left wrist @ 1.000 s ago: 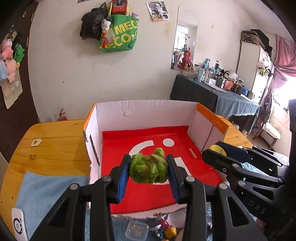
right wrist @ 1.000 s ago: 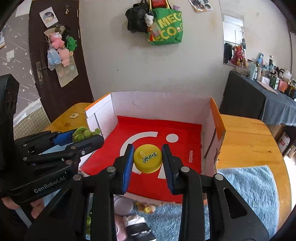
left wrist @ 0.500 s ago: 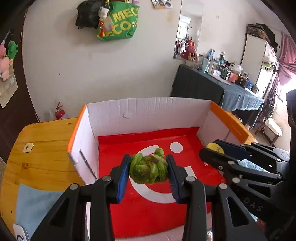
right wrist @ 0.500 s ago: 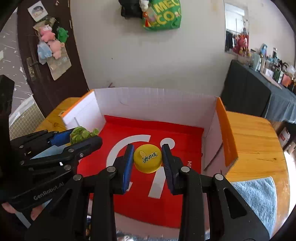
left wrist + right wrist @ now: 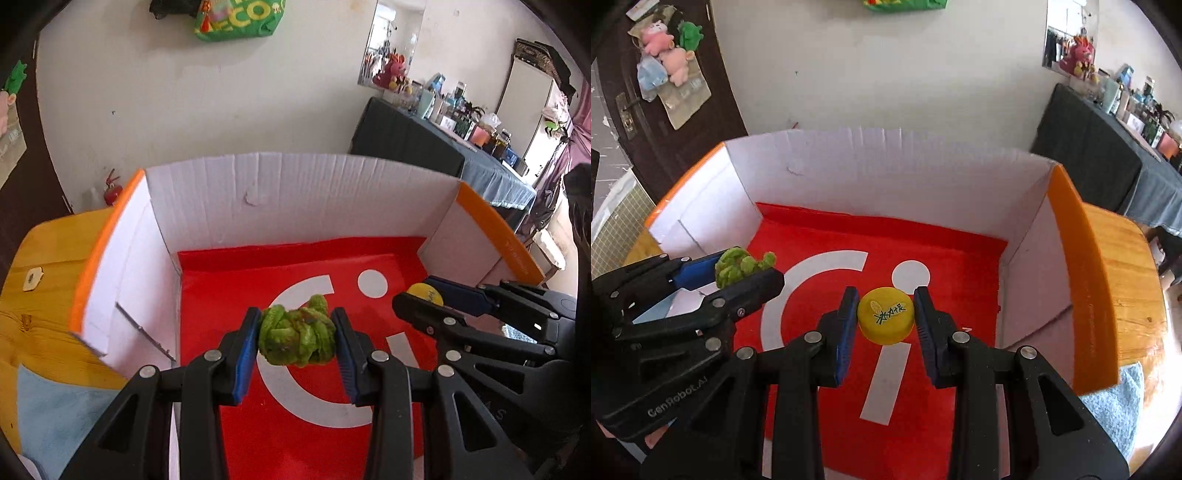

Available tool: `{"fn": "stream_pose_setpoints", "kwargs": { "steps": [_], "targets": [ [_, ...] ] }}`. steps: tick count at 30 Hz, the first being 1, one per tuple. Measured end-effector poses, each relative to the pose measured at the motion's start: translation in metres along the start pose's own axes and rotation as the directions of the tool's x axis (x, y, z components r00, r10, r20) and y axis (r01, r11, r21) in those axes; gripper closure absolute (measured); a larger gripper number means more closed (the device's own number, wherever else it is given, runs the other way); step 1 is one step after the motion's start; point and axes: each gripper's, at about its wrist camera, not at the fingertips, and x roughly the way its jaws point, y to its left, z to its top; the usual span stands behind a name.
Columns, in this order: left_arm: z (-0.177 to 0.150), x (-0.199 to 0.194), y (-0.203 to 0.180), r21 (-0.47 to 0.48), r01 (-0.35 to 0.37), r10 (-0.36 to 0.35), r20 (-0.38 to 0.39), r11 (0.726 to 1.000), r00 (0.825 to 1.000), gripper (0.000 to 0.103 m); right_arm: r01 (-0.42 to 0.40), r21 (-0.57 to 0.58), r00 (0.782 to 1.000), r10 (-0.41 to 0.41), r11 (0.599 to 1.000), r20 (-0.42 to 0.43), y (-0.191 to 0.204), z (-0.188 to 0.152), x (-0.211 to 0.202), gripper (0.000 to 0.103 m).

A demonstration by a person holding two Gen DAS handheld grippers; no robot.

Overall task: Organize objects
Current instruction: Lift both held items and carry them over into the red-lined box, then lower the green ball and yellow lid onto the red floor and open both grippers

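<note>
Now clamped between the blue pads of the left gripper (image 5: 297,341): a crumpled green leafy toy (image 5: 295,341), hanging clear above the red sheet (image 5: 295,435) on the floor of the cardboard box (image 5: 295,192), over the white ring printed there and nearer the box's left wall than its right. Pressed from both sides, with no gap showing at either pad.

Likewise pinched in the right gripper (image 5: 886,317): a yellow bottle cap (image 5: 886,315), printed face up, held by its rim above the red sheet, just below the white dot of the print and closer to the right wall. Seen from the left wrist as a small yellow disc (image 5: 424,293) at the tip of the neighbouring tool (image 5: 480,317), well apart from the green toy.

Both tools tilted downward into the open box, side by side, not touching each other. Seen from the right wrist, green toy (image 5: 742,266) at the box's left side, inside the orange-edged flap (image 5: 683,184).

Box standing on a wooden desk (image 5: 1126,266), near its back edge, with a light blue cloth (image 5: 1115,410) beside the box's near right corner and another patch of blue cloth (image 5: 55,413) by the near left corner.
</note>
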Motion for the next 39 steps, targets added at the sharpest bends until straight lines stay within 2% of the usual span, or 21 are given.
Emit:
{"fn": "stream_pose_setpoints", "kwargs": {
  "steps": [9,21,27,39],
  "targets": [
    [-0.006,0.021,0.014,-0.014,-0.017,0.017,-0.055,1.000,0.998,0.063,-0.012,0.017,0.999,0.013,1.000,-0.042,-0.006,-0.002,0.013,0.074],
    [-0.017,0.028,0.020,-0.015,-0.012,0.010,-0.113,1.000,0.994,0.063,-0.040,0.049,0.987,0.047,0.998,-0.154,-0.017,-0.006,0.028,0.074],
    [-0.020,0.028,0.022,-0.020,-0.008,0.005,-0.132,1.000,0.991,0.063,-0.049,0.063,0.983,0.059,0.997,-0.173,-0.023,-0.008,0.029,0.074],
    [-0.020,0.024,0.028,-0.030,-0.005,0.001,-0.129,1.000,0.992,0.062,-0.066,0.083,0.984,0.078,0.994,-0.158,-0.036,-0.014,0.021,0.074]
  ]
}}
